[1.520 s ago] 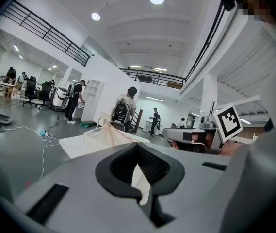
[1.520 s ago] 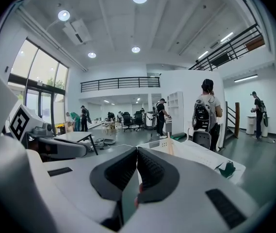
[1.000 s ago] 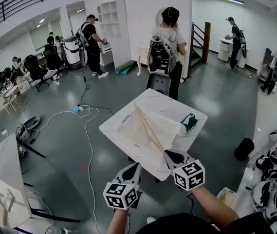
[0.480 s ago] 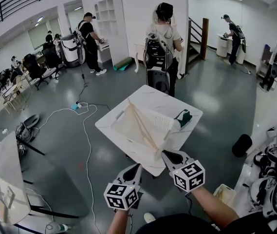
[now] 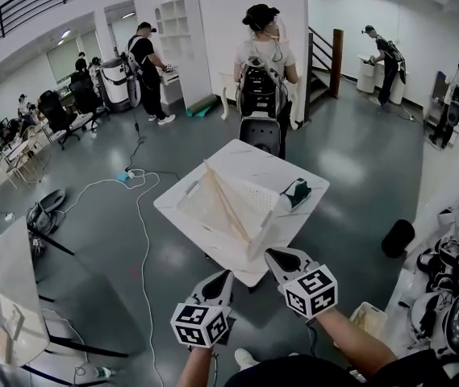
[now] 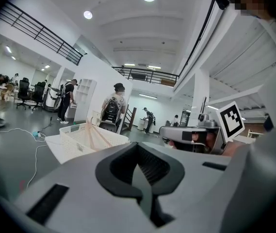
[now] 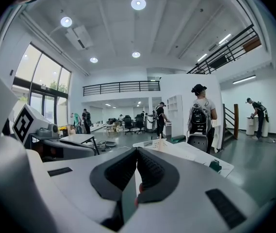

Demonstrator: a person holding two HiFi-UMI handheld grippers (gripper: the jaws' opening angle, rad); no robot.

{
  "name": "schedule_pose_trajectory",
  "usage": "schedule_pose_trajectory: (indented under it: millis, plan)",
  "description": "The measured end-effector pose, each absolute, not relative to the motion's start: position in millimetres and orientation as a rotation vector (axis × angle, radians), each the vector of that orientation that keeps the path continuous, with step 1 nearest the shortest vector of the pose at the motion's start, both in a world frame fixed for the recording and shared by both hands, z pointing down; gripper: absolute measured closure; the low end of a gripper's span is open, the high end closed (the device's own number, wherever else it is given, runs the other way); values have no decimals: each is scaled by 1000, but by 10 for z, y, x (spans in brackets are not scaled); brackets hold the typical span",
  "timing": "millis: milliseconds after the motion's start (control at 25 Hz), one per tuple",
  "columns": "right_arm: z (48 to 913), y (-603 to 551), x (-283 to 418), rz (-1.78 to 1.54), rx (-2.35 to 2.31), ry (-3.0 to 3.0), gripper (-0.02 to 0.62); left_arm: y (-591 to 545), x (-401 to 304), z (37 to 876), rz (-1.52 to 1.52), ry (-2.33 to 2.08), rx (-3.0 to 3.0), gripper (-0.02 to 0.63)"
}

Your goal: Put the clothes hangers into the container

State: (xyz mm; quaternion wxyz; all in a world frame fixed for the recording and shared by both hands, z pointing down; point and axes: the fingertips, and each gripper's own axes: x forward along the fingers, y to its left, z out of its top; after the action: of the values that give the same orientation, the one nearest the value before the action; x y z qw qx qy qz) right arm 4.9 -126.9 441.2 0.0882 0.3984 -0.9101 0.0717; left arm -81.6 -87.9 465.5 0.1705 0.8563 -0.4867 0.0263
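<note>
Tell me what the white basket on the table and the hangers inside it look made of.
The basket is probably moulded plastic, matte white: its walls show a fine grid of holes. The hangers are likely pale unpainted wood, going by their tan, straight, slim bars, though any grain is too small to see.

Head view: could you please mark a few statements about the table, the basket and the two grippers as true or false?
1. The white perforated basket stands on the white table. True.
2. Wooden hangers lie in the basket. True.
3. The left gripper holds a hanger. False: its jaws are together with nothing between them.
4. The green object lies inside the basket. False: it lies on the table beside the basket.
5. The right gripper has its jaws wide apart. False: they are shut and empty.
</note>
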Motion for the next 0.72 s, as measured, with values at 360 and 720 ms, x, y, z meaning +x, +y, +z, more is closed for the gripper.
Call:
schedule_pose_trajectory:
  millis: [360, 720]
  plan:
    - [4345, -1106, 117, 181, 1163, -2743, 577, -713, -736, 4595, 65, -1420, 2433, 601]
    - [4382, -1020, 106, 196, 1146, -2733, 577, -599, -736, 4601, 86, -1440, 2428, 601]
